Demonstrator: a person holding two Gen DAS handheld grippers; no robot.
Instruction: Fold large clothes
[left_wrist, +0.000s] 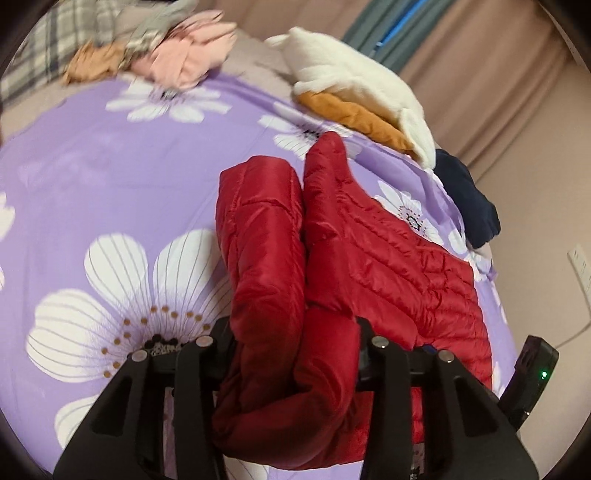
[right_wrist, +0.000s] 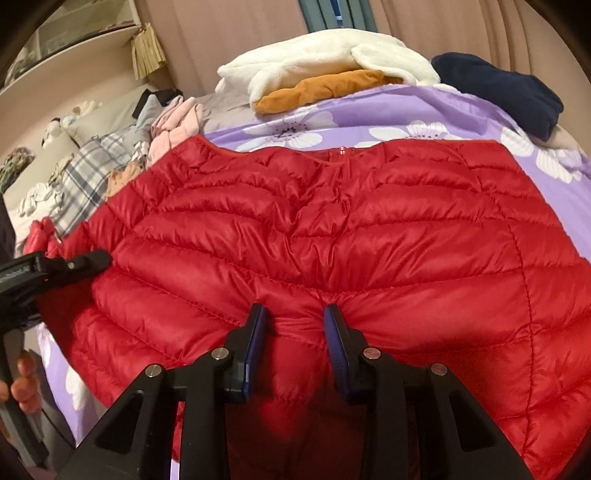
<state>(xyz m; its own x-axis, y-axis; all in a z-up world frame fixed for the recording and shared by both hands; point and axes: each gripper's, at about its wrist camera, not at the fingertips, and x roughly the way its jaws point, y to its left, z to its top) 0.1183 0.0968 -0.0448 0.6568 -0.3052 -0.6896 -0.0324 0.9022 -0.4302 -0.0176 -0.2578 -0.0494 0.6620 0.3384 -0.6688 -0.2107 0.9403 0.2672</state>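
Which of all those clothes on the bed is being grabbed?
The shiny red puffy jacket. Both hand-held grippers pinch it: the left and the right. The white fleece, orange top and navy garment lie untouched further back.

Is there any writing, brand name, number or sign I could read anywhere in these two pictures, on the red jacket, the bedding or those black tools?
No text can be read anywhere.
Left gripper: pale lettering on its black body, seen from the right wrist camera, too blurred to read.
Right gripper: only a small green light, no writing.
Red puffer jacket: no label or logo shows.
Purple flowered bedsheet: flowers only, no words.
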